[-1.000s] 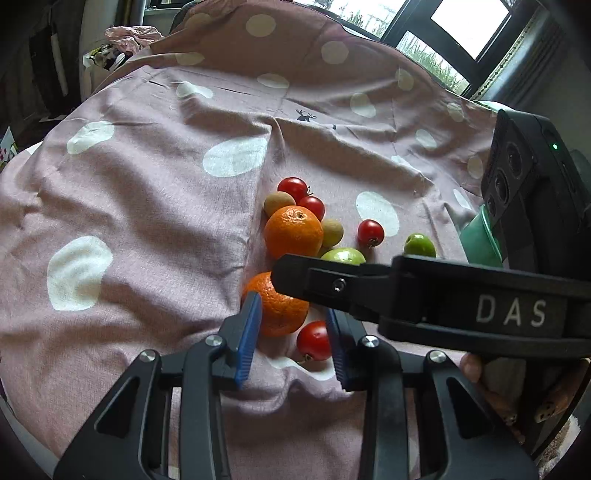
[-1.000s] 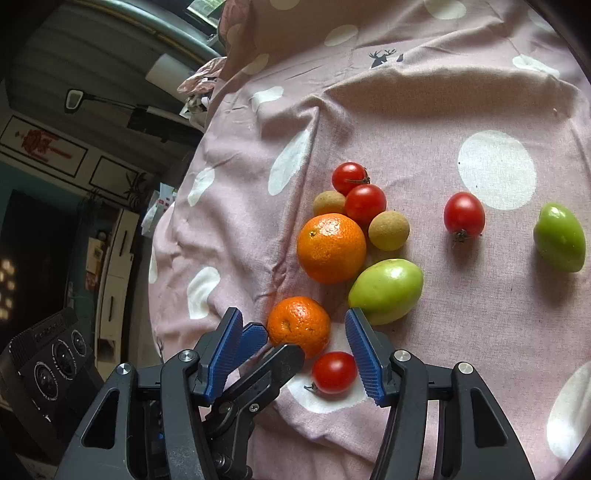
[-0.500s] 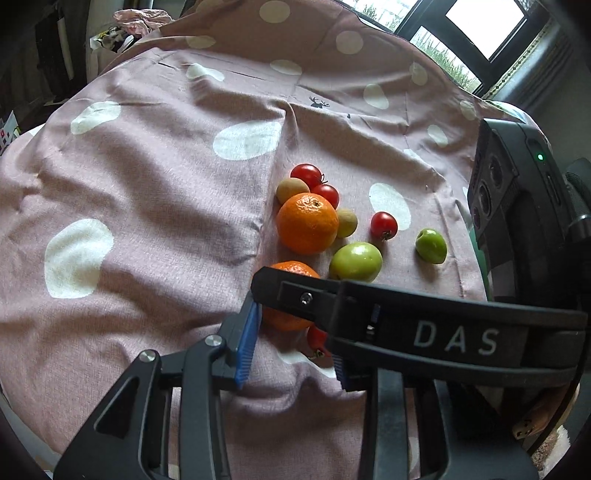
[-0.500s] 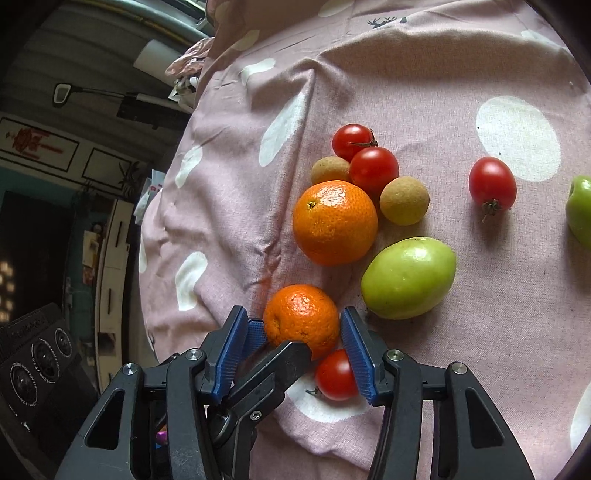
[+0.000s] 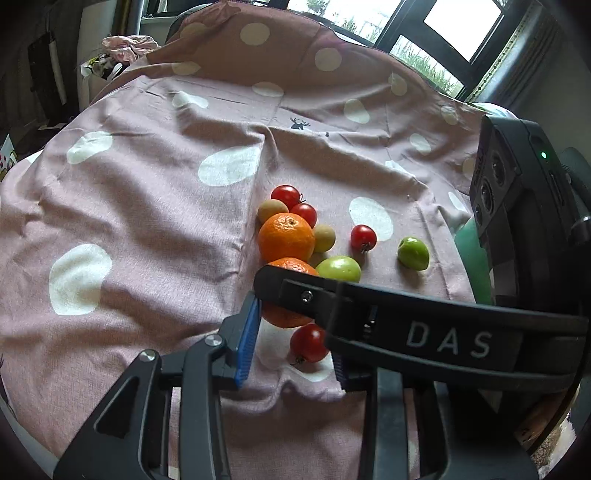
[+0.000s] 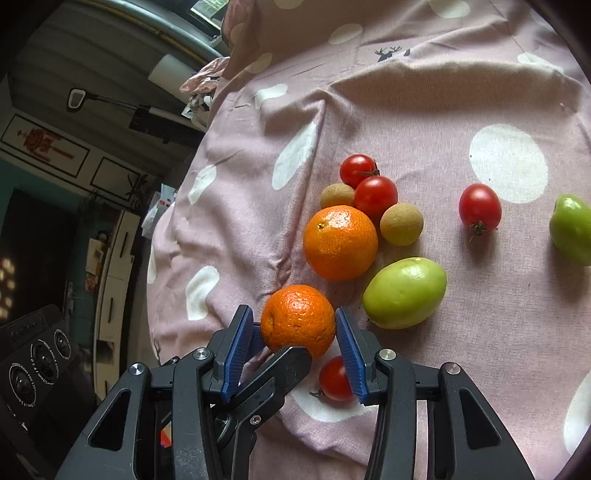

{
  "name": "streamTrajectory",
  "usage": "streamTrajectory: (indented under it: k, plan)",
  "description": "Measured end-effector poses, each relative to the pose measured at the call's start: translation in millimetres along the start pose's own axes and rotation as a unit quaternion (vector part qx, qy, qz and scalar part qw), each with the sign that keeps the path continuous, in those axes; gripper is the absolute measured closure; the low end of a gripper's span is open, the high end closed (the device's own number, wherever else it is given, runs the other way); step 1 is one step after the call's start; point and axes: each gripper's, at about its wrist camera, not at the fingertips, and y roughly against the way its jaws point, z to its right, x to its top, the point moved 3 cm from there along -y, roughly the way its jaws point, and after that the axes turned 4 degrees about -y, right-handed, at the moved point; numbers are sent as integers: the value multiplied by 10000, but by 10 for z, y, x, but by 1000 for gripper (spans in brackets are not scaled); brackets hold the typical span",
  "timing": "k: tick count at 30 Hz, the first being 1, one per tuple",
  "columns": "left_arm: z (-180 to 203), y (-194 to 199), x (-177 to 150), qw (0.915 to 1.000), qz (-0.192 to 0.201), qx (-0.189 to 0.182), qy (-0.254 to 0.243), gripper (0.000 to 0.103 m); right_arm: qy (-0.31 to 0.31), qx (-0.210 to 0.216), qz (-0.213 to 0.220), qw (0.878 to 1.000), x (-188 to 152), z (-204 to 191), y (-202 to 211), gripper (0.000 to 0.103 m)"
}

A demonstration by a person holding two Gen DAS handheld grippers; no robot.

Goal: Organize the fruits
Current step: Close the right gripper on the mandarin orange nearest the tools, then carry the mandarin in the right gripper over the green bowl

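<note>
Fruits lie on a pink dotted cloth (image 6: 424, 110). My right gripper (image 6: 295, 350) has its blue pads on both sides of the near small orange (image 6: 298, 319), touching it. A red tomato (image 6: 334, 378) lies just under its right pad. A bigger orange (image 6: 340, 242), a large green fruit (image 6: 404, 291), two tomatoes (image 6: 375, 195), two tan fruits (image 6: 400, 223), a lone tomato (image 6: 479, 208) and a small green fruit (image 6: 572, 229) lie beyond. My left gripper (image 5: 291, 347) is open, low on the cloth by the same orange (image 5: 290, 291); the right gripper crosses over it.
A green container (image 5: 471, 254) stands at the right, partly hidden behind the right gripper's body (image 5: 517, 206). The cloth drops off at its left edge toward furniture (image 6: 110, 258). Windows (image 5: 443, 33) are at the back.
My right gripper moved forward and narrowed until its pads met the near small orange. The left gripper stayed open and nearly still.
</note>
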Motion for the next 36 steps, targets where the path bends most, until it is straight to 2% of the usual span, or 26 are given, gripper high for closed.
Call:
streamTrajectory:
  k: [10,17,26,36]
  plan:
    - [233,141,40,9987,366,-253,-255,70,140,-186,532,9983,-32,-43,324,55]
    - [526,233,91,9959,603,-437,-522,70,48,-226,884,9958,-66,35,628,55]
    - [1006,353,256,9877,1005,-632,-1021,70,-62,-147,1549,9878,-17,160,1170,54]
    - [1587,275,403,9769,1141,-833,-1605,71,-503,-18,2154,9752,34,542,1689,54]
